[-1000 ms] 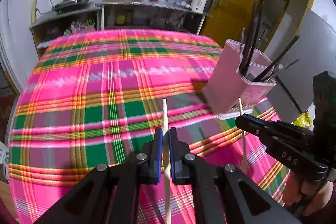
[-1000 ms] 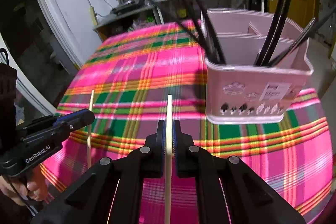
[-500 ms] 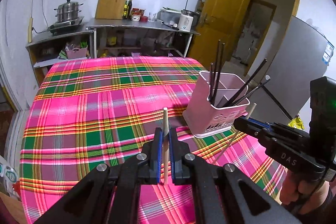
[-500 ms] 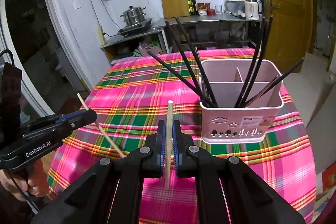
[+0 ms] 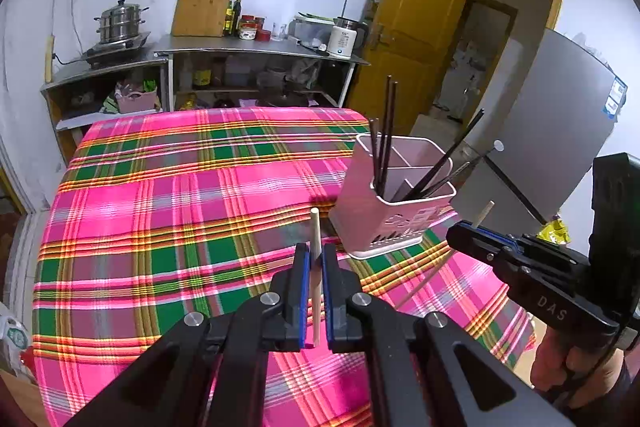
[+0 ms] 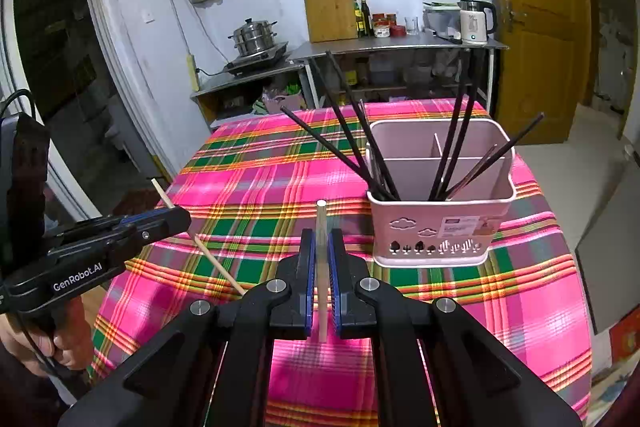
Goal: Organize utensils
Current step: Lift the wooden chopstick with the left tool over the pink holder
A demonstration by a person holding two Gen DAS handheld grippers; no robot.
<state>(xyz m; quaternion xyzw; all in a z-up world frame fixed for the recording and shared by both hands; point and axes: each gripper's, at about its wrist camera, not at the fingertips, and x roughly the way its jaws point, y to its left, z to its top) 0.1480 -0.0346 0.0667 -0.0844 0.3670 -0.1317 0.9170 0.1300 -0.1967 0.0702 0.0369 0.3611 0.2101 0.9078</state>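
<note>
A pink divided utensil holder (image 5: 394, 223) (image 6: 440, 223) stands on the plaid tablecloth (image 5: 180, 187) (image 6: 260, 179), with several dark chopsticks (image 5: 386, 131) (image 6: 352, 143) leaning in its compartments. My left gripper (image 5: 315, 251) is shut on a pale wooden chopstick (image 5: 315, 227), held above the cloth, left of the holder. My right gripper (image 6: 321, 239) is shut on a second pale wooden chopstick (image 6: 321, 215), in front of the holder. Each gripper shows in the other's view: the right gripper (image 5: 464, 231) at the right edge, the left gripper (image 6: 176, 217) at the left, its chopstick (image 6: 216, 259) slanting down.
Behind the table a steel counter (image 5: 256, 47) carries a steamer pot (image 5: 120, 23), a wooden cutting board (image 5: 202, 3), bottles and a white kettle (image 6: 474, 21). A yellow door (image 5: 416, 27) stands open at the right, beside a grey fridge (image 5: 560, 115). A person's hand (image 6: 60, 343) grips each handle.
Both grippers have risen and drawn back from the table, each carrying its wooden chopstick up off the cloth. The holder now sits lower and farther off in both views.
</note>
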